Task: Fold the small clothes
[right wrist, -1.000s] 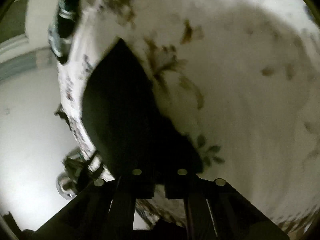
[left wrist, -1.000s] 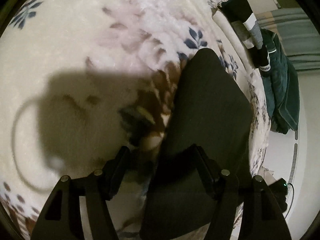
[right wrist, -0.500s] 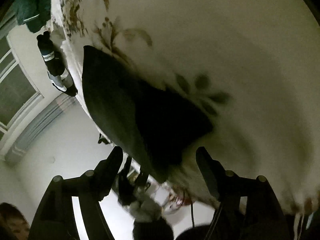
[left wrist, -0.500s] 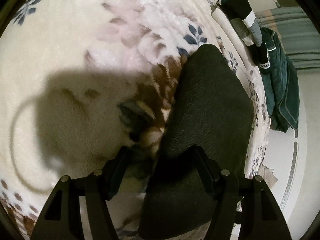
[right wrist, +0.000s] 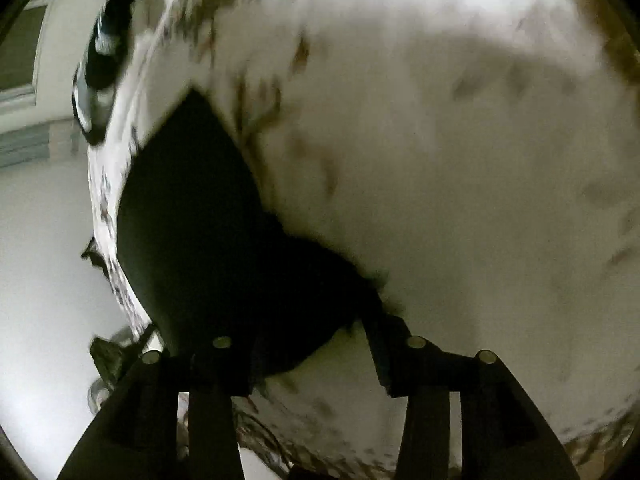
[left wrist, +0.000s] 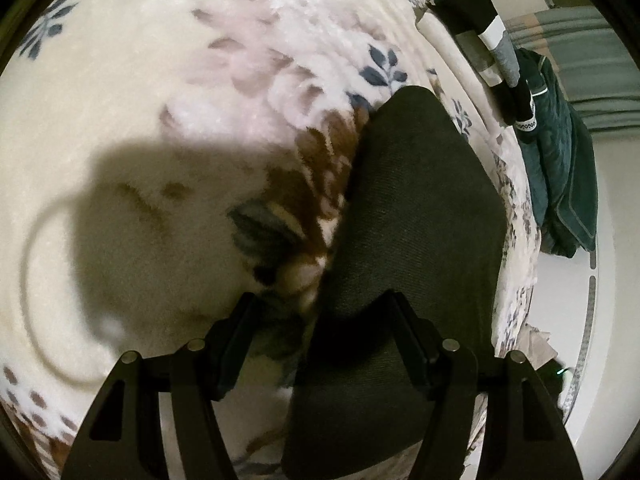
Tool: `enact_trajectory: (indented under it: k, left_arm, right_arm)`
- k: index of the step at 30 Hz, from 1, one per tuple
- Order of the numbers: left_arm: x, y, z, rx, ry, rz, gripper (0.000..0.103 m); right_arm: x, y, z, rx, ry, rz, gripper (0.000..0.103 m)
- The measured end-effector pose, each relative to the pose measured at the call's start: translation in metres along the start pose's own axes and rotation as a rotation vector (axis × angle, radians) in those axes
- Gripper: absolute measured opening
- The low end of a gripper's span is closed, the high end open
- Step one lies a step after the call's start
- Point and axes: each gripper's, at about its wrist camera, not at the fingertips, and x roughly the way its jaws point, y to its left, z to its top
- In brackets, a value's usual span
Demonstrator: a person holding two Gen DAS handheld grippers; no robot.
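On floral blanket (left wrist: 160,80), dark garment (left wrist: 420,208) blurred, left hand-held gripper (left wrist: 320,320) released, right hand-held gripper (right wrist: 308,344) closing round its edge

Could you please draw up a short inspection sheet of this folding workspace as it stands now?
Surface: cream plush blanket with floral print, partly in shadow.
Job's things: dark ribbed fabric garment lying flat near the blanket's edge.
Clutter: dark teal folded cloth and a dark sock with white and grey bands at the far edge.
Grippers: left hand-held gripper open over the garment's near end; right hand-held gripper closing, the garment's corner between its fingers, not pinched.
Cables: thin looped cord on the blanket.
Surroundings: pale floor; grey curtain.
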Motion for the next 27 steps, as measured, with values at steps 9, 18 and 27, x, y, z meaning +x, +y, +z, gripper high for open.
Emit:
enact_trajectory:
  k: [9, 18, 27]
  left_arm:
    - [0.019, 0.016, 0.006, -0.078, 0.003, -0.148, 0.099]
    - [0.023, 0.003, 0.004, -0.004, 0.004, -0.098, 0.103]
    - [0.018, 0.005, 0.008, -0.04, -0.027, -0.148, 0.103]
  right_arm:
    - [0.046, 0.1, 0.118, -0.306, 0.039, 0.107, 0.071]
    - [0.059, 0.153, 0.139, -0.369, -0.084, 0.119, 0.009]
    - [0.064, 0.079, 0.152, -0.232, 0.216, 0.164, 0.058]
